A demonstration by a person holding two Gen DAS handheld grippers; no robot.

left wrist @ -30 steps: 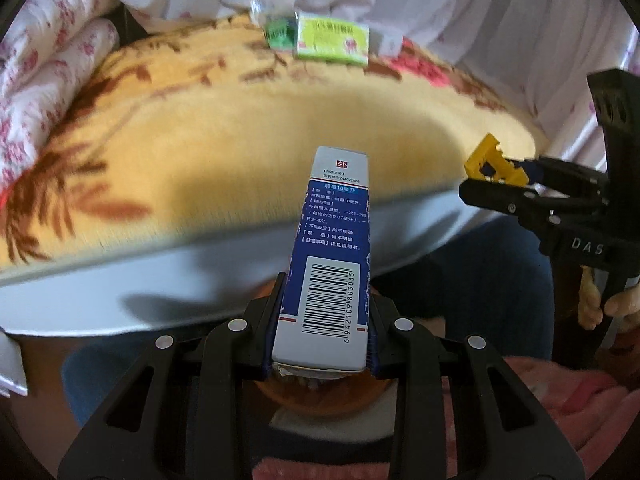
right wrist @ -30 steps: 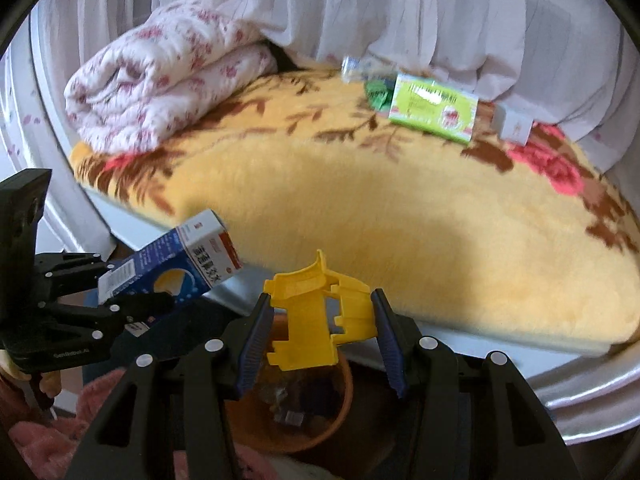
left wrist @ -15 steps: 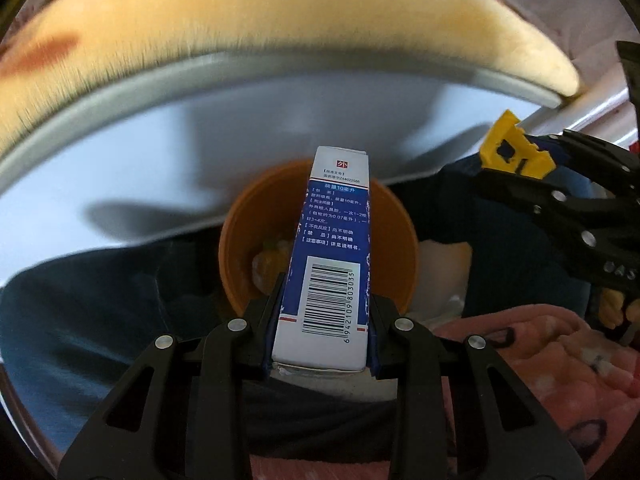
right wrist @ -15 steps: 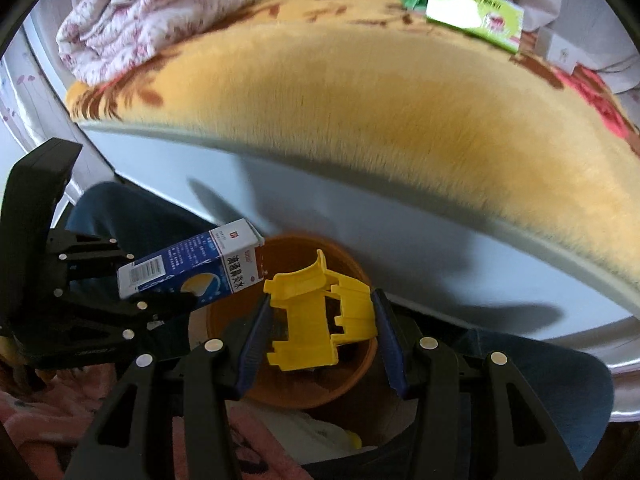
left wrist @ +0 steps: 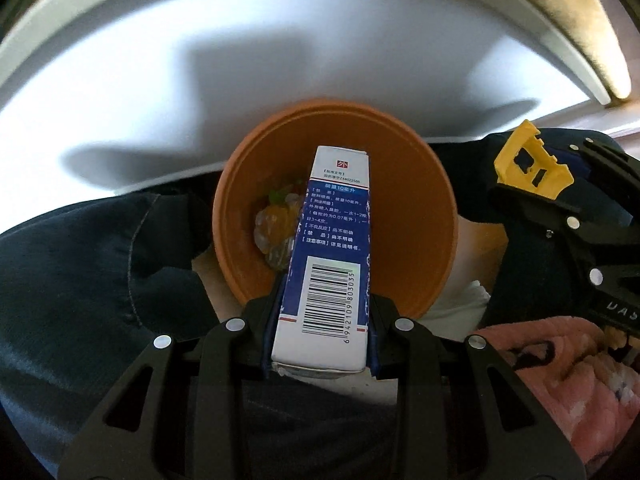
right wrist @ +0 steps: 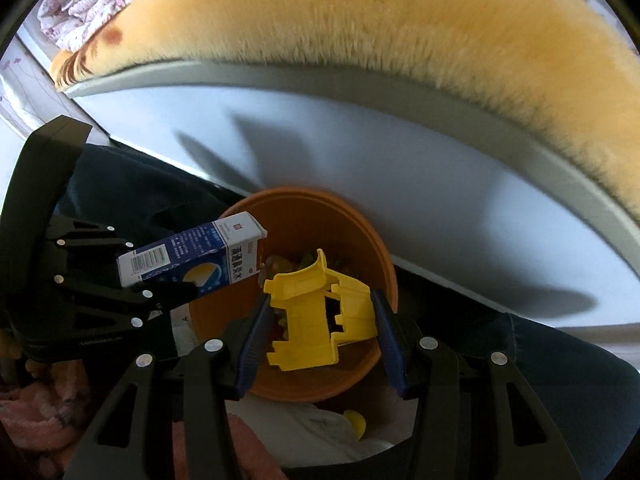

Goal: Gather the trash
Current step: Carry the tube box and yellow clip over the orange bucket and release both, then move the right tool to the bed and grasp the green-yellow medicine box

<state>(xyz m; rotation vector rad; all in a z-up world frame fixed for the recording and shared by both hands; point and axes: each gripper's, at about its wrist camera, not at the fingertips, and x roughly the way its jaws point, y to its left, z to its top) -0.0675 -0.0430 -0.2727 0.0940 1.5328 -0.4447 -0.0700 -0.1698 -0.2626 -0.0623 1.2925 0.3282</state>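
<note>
My left gripper [left wrist: 322, 326] is shut on a blue and white medicine box [left wrist: 328, 264] and holds it over the mouth of an orange bin [left wrist: 424, 216]. The box also shows in the right wrist view [right wrist: 192, 254]. My right gripper [right wrist: 322, 330] is shut on a yellow plastic piece [right wrist: 316, 316], above the same orange bin [right wrist: 360, 240]. The yellow piece shows at the right of the left wrist view [left wrist: 528, 164]. Crumpled wrappers [left wrist: 276, 224] lie in the bin's bottom.
The bin stands between a person's dark-trousered legs [left wrist: 80, 264], under the bed's pale side board [right wrist: 440, 168]. A yellow plush blanket [right wrist: 360, 20] covers the bed above. Pink slippers [left wrist: 560, 380] are at the lower right.
Both grippers have tilted down from the bed top toward the orange bin. The bin has grown larger in both views. Both grips are unchanged.
</note>
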